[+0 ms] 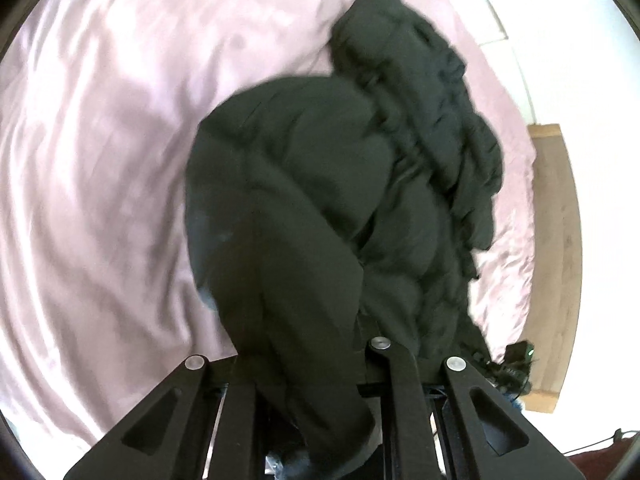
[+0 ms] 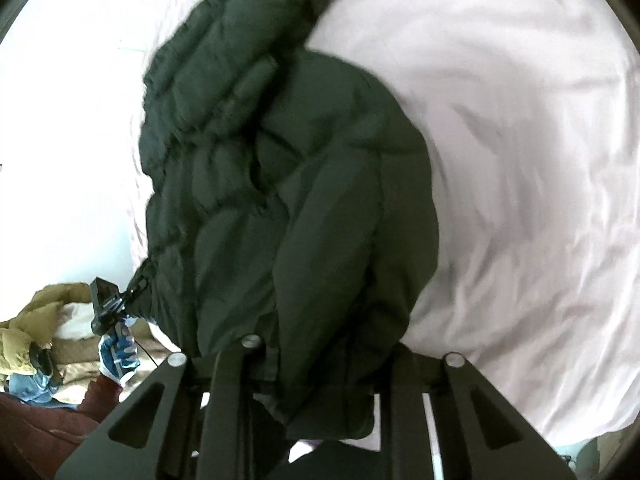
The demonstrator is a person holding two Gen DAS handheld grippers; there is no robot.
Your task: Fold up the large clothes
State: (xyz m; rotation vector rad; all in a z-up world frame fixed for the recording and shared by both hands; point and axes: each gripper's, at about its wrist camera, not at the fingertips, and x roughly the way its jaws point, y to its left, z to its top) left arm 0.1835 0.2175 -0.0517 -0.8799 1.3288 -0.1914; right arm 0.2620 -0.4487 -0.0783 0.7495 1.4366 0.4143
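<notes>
A large dark green puffer jacket (image 1: 340, 168) hangs bunched over a pink bedsheet (image 1: 100, 160). In the left wrist view my left gripper (image 1: 316, 360) is shut on a fold of the jacket, which drapes between and over its fingers. In the right wrist view the same jacket (image 2: 280, 160) hangs from my right gripper (image 2: 320, 360), shut on another fold. The fingertips of both grippers are hidden by fabric. The left gripper (image 2: 106, 304) also shows at the lower left of the right wrist view.
The pink sheet (image 2: 520, 160) covers the bed all around the jacket. A wooden bed frame edge (image 1: 560, 240) runs on the right. A pile of tan and blue clothes (image 2: 36, 340) lies at lower left beside the bed.
</notes>
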